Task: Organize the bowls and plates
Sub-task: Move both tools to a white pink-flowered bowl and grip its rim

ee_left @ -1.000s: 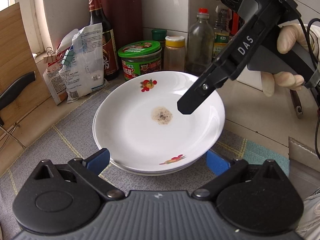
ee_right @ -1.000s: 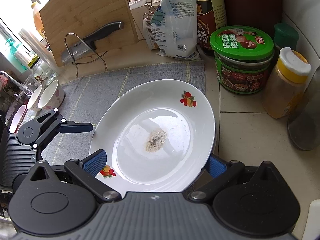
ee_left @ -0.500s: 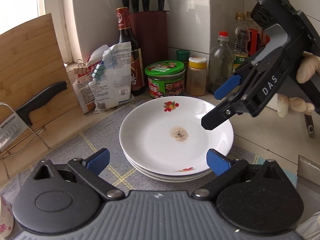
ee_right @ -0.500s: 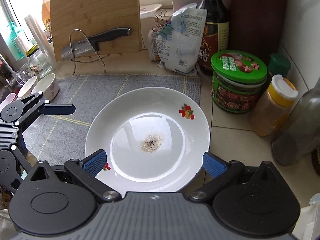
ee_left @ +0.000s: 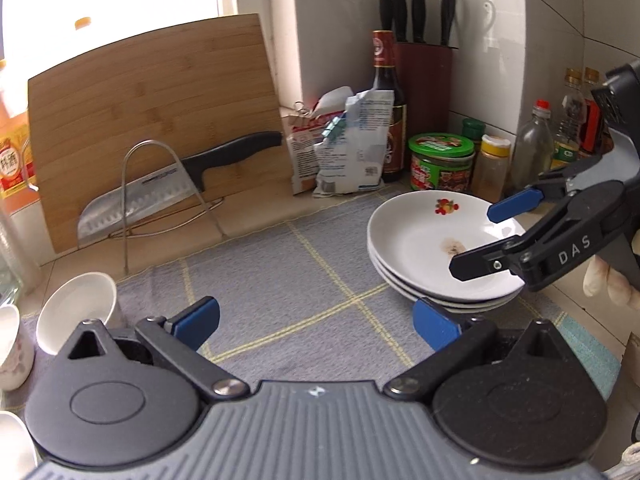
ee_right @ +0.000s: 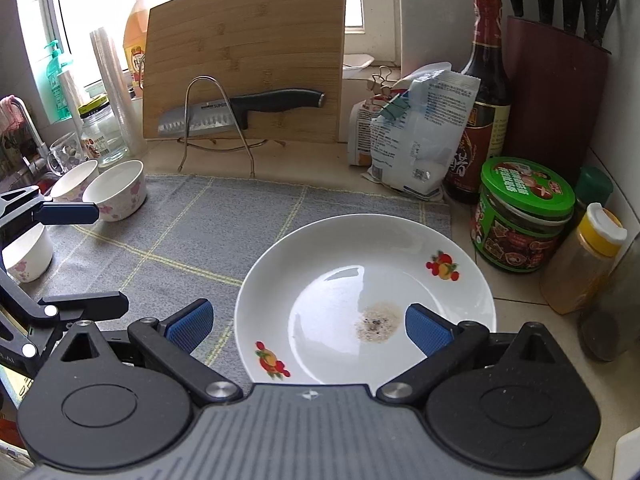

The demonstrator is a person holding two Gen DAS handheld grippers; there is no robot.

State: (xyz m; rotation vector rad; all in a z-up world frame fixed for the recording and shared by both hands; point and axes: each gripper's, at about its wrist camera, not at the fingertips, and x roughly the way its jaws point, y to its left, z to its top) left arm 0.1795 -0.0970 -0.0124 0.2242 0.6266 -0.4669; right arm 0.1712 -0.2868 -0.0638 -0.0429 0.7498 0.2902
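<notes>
Resting level, plate stack (ee_left: 420,240) rim-up

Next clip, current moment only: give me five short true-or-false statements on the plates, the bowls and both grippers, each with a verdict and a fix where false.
1. The white plates with fruit prints are stacked on the grey checked mat. True.
2. The top plate is spotless. False: a brownish speckled stain sits near its middle.
3. The left gripper is clamped on a plate rim. False: its jaws are open and hold nothing.
4. The right gripper is open above the plate stack. True.
5. The white floral bowls are stacked on the plates. False: they stand apart at the mat's far-left edge.
</notes>
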